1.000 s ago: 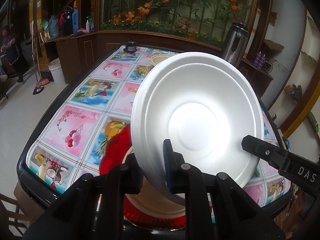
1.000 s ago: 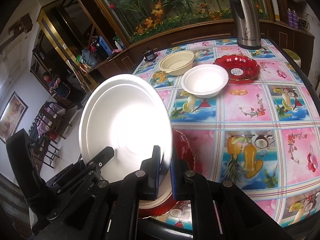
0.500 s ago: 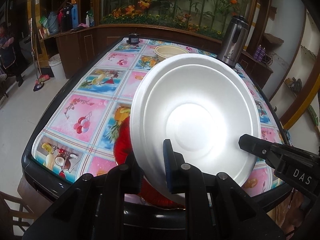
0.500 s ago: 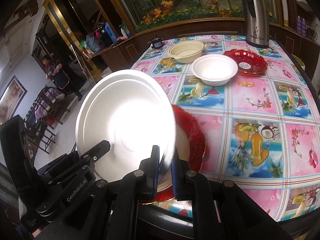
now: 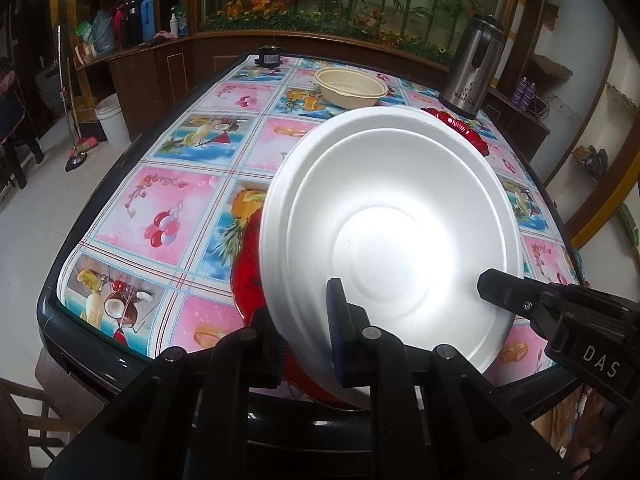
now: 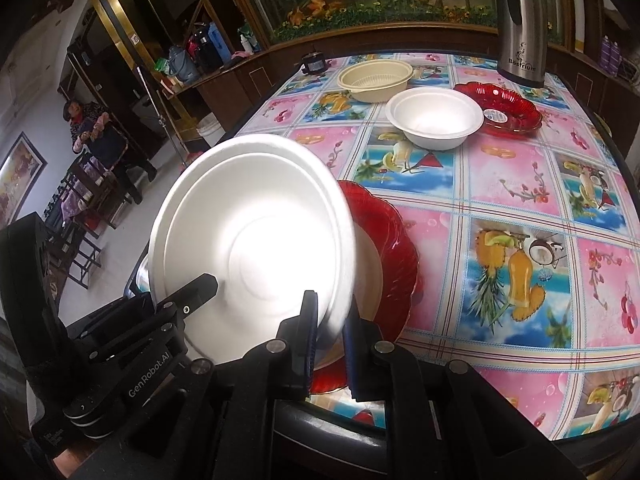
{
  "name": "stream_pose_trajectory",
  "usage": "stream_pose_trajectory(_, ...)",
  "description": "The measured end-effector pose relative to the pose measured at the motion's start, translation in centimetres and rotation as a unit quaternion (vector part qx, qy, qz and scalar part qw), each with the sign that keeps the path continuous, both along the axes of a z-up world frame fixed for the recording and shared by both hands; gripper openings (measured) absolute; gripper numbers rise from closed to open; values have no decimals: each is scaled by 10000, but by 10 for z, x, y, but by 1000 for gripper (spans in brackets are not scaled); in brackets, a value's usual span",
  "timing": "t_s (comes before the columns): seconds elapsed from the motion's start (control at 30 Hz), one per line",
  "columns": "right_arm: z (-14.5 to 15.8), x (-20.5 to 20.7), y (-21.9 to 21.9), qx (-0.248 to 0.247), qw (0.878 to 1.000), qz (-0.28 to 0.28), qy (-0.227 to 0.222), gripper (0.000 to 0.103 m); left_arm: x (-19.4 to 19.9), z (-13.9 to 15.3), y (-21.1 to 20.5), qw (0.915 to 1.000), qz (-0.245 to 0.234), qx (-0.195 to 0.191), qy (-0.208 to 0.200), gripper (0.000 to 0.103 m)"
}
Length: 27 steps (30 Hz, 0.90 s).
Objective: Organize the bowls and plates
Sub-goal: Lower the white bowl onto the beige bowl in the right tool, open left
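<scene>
Both grippers are shut on the rim of one white foam plate [image 5: 392,240], held tilted above the table's near edge. My left gripper [image 5: 304,320] pinches its lower left rim; my right gripper [image 6: 330,320] pinches its lower right rim [image 6: 252,248]. Under the plate sits a red scalloped plate [image 6: 392,248] with a cream dish [image 6: 370,276] in it, partly hidden. Farther back stand a white foam bowl [image 6: 436,120], a beige bowl [image 6: 376,78] and a second red plate [image 6: 508,110].
A steel thermos jug [image 6: 520,24] stands at the table's far right and a small dark jar [image 6: 314,64] at the far edge. The table [image 6: 520,208] has a colourful fruit-print cloth. A person [image 6: 86,124] sits among chairs off to the left.
Both grippers have lifted and drawn back with the white plate, so more of the table and the red plate beneath shows. The grip is unchanged.
</scene>
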State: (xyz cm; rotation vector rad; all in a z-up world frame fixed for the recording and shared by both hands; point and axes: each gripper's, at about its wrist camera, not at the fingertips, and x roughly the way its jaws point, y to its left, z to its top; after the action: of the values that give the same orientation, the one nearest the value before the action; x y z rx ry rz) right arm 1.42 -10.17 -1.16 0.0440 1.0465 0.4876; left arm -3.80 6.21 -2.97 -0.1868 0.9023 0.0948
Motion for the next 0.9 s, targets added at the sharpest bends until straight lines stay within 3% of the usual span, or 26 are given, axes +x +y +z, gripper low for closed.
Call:
stream_pose_trajectory(0.8, -21, 11, 11, -330, 9989, 138, 288, 18, 11, -11, 4, 9991, -93, -178, 379, 17)
stream_pose_trajectory(0.87, -18, 12, 10, -333, 9991, 100, 252, 24, 12, -7, 6, 9990, -117, -247, 354, 28)
stream_pose_trajectory(0.9, -17, 13, 9, -321, 9992, 86, 236, 33, 13, -4, 7, 9990, -120, -290, 320, 34)
